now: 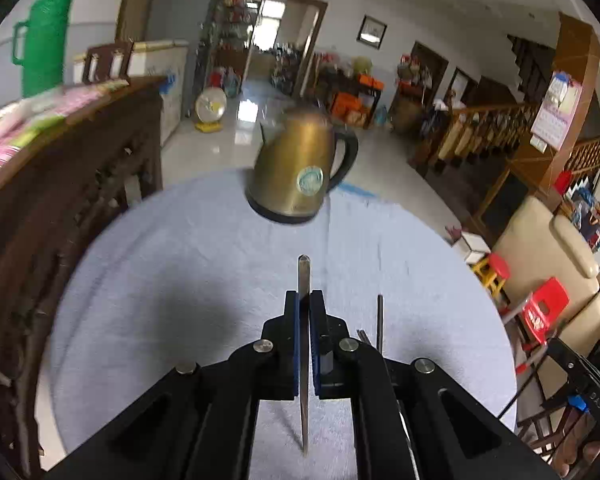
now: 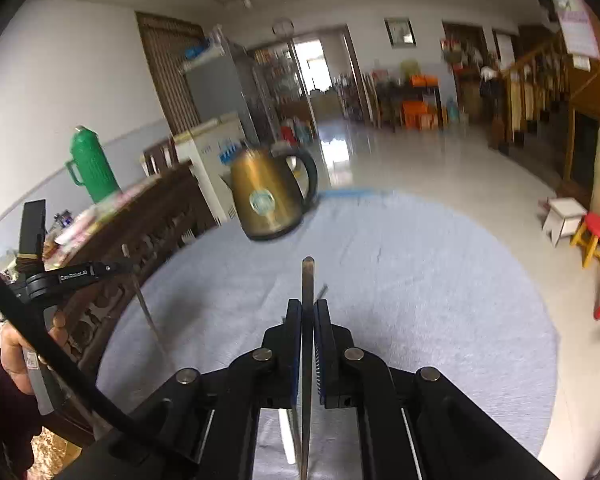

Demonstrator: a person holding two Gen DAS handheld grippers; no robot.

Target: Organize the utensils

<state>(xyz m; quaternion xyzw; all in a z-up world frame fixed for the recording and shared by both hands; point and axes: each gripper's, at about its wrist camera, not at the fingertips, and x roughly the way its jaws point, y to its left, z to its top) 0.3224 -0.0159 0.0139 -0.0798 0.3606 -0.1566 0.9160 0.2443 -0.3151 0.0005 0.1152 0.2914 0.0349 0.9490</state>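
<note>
Holding one slim steel utensil handle (image 1: 303, 276) pinched in our left gripper (image 1: 304, 300) and another flat steel handle (image 2: 308, 276) clamped in our right gripper (image 2: 308, 308), both raised over the pale blue tablecloth (image 1: 204, 264), probably to lay them together.

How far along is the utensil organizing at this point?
Nothing looks sorted yet. In hand: the left tool is shut on a metal utensil, the right tool on another. Left: placing both, plus the thin rods lying on the cloth.
</note>
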